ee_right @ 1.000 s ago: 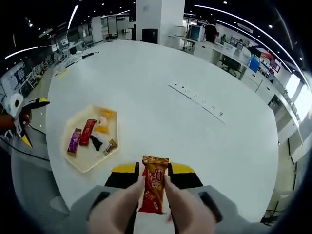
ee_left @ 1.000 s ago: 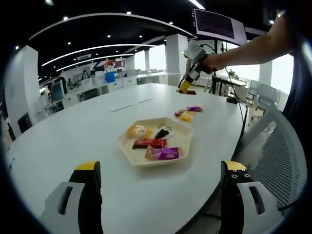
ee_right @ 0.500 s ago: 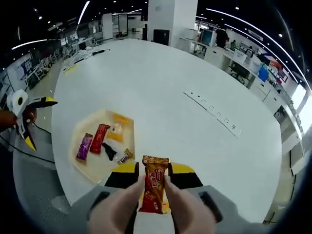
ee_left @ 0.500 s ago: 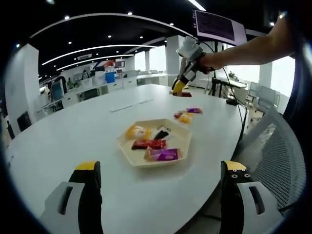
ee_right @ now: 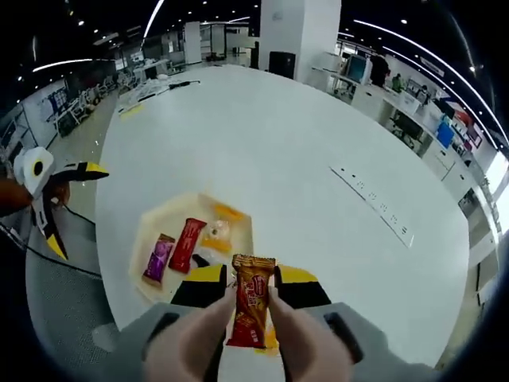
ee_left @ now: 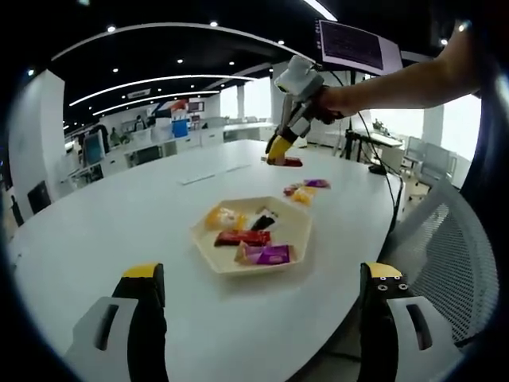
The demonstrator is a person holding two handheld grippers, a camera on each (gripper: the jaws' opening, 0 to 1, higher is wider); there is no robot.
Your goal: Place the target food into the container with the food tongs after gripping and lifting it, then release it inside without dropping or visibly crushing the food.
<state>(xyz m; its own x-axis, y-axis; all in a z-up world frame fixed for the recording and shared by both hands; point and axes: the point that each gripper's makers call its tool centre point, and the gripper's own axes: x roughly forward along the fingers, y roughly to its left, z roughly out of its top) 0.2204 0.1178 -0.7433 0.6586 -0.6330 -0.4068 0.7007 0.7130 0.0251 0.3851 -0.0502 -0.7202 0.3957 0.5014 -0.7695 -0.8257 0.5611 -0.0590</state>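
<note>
Carrying the red snack packet (ee_right: pixel 253 300) clamped upright between the 2 pale tongs (ee_right: pixel 253 322), the right gripper (ee_right: pixel 253 318) hangs above the white table (ee_right: pixel 318 167), with the packet well clear of the surface. Just beyond and to the left of it in the right gripper view lies the hexagonal tray (ee_right: pixel 143 247), already holding a purple packet (ee_right: pixel 159 259), a red packet (ee_right: pixel 188 244) and a yellow one (ee_right: pixel 219 231).

In the left gripper view the left gripper (ee_left: pixel 258 318) sits low at the near table edge, its 2 yellow-tipped jaws wide apart and holding nothing. Past them is the tray, then a few loose snacks (ee_left: pixel 302 189) on the table, and farthest off the right gripper (ee_left: pixel 280 151) with its red packet raised in the air.

The packet is lifted but not yet over the tray. To finish well, I judge the tongs should travel level until the packet is squarely above a bare patch of tray, then come down low before easing apart, so it drops no distance. Grip pressure should stay light; the wrapper looks uncrushed.
</note>
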